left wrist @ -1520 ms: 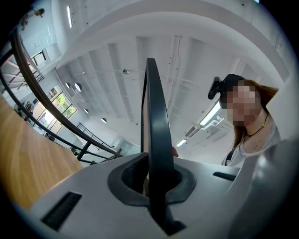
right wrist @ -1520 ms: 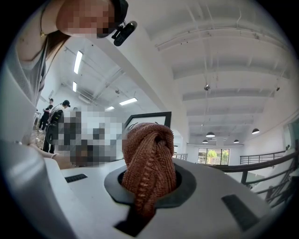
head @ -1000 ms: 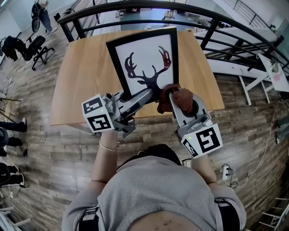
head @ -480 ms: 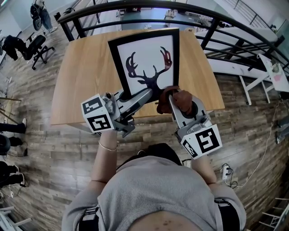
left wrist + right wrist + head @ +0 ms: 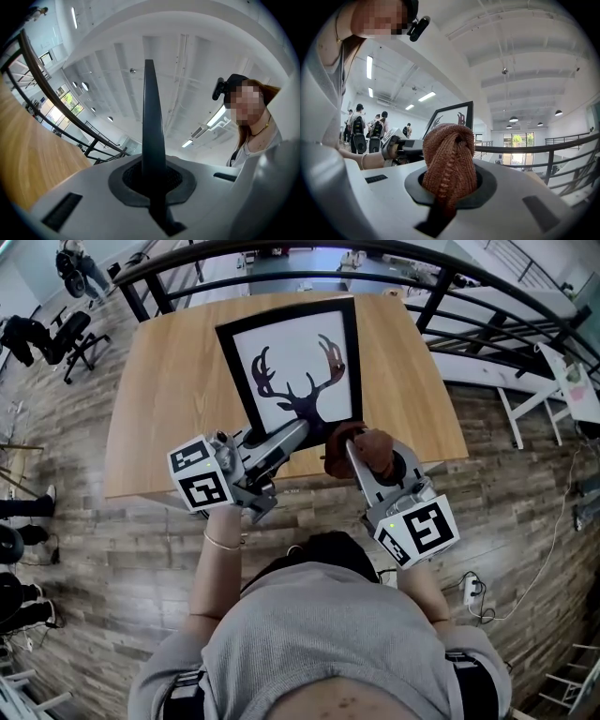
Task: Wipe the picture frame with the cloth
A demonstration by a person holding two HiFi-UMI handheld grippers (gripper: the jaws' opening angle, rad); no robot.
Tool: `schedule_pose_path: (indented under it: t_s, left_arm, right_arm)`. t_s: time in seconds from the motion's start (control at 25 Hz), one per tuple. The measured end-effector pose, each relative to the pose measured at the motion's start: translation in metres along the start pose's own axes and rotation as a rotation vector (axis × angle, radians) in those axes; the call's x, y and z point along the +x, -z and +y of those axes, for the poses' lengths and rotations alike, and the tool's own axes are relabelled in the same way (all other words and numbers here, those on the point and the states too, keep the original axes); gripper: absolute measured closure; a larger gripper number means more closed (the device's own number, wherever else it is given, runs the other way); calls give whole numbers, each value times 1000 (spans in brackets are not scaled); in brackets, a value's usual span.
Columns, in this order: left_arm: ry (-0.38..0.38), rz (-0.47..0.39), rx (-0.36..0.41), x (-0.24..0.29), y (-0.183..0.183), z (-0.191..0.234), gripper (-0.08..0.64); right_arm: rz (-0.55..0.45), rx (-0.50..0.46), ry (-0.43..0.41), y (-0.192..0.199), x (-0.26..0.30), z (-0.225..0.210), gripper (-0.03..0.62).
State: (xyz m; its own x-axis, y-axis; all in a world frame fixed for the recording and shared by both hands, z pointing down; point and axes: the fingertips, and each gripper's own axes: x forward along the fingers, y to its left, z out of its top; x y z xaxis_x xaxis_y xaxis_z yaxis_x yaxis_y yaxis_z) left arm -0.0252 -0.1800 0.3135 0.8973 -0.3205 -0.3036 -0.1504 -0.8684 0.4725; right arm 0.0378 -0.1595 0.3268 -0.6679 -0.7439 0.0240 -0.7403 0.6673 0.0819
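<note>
In the head view, a black picture frame (image 5: 291, 362) with an antler print stands tilted over the wooden table (image 5: 169, 399). My left gripper (image 5: 305, 430) is shut on its lower edge. In the left gripper view that edge shows as a thin dark picture frame (image 5: 149, 122) rising from between the jaws. My right gripper (image 5: 352, 442) is shut on a bunched brown cloth (image 5: 366, 448) at the frame's lower right corner. In the right gripper view the cloth (image 5: 449, 164) bulges out of the jaws, with the frame (image 5: 452, 115) and the left gripper (image 5: 401, 147) behind it.
A dark curved railing (image 5: 450, 277) runs behind the table. A white table (image 5: 562, 381) stands at the right and office chairs (image 5: 56, 334) at the far left. A power strip (image 5: 469, 592) lies on the wood floor. Several people (image 5: 358, 126) stand in the background.
Both grippers keep their holds and the frame and cloth stay almost where they were. Only the head view has shifted slightly.
</note>
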Motion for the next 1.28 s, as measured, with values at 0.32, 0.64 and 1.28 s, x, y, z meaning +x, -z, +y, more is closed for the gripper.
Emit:
schedule_pose_path:
  t_s: [0.32, 0.64, 1.28]
  left_arm:
    - [-54, 12, -100, -12, 30, 37, 543]
    - [-58, 72, -302, -25, 87, 74, 543]
    - [-157, 81, -803, -73, 207, 132, 542]
  right_arm:
    - [64, 52, 25, 24, 0, -11, 546]
    - [84, 104, 58, 39, -2, -23, 546]
    - [91, 134, 83, 52, 15, -32, 546]
